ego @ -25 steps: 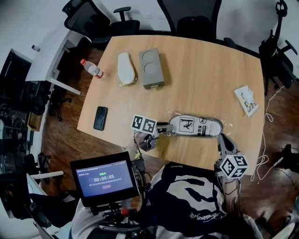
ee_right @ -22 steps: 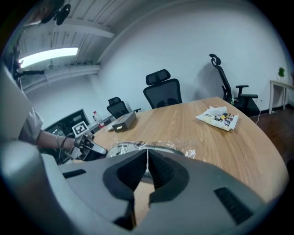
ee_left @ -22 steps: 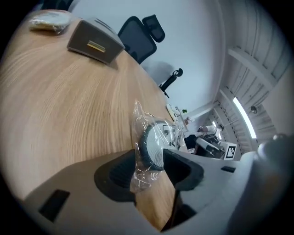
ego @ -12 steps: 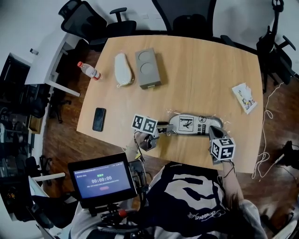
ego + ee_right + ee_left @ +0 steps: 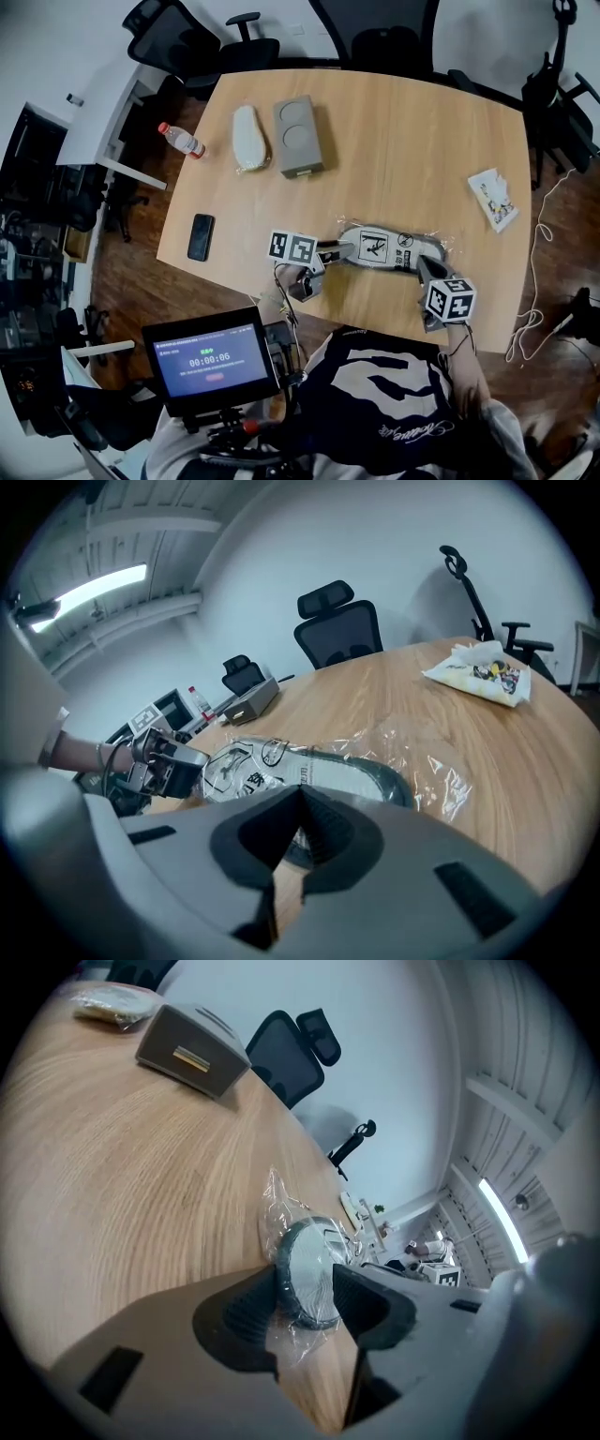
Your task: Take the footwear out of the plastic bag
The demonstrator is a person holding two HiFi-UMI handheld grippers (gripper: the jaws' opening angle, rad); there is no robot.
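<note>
Tearing is your risk: your left gripper (image 5: 307,1290) pinches the slipper (image 5: 380,251) through the plastic bag (image 5: 441,761), so your right gripper (image 5: 300,806), fingers pressed together, could rip the film.

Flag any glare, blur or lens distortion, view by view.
Head view: fisheye bows the table edges; even light, sharp. Left gripper view: plastic bag glints, near jaws soft, dark corners. Right gripper view: ceiling light blown out, bag creases sparkle, jaws blurred.
</note>
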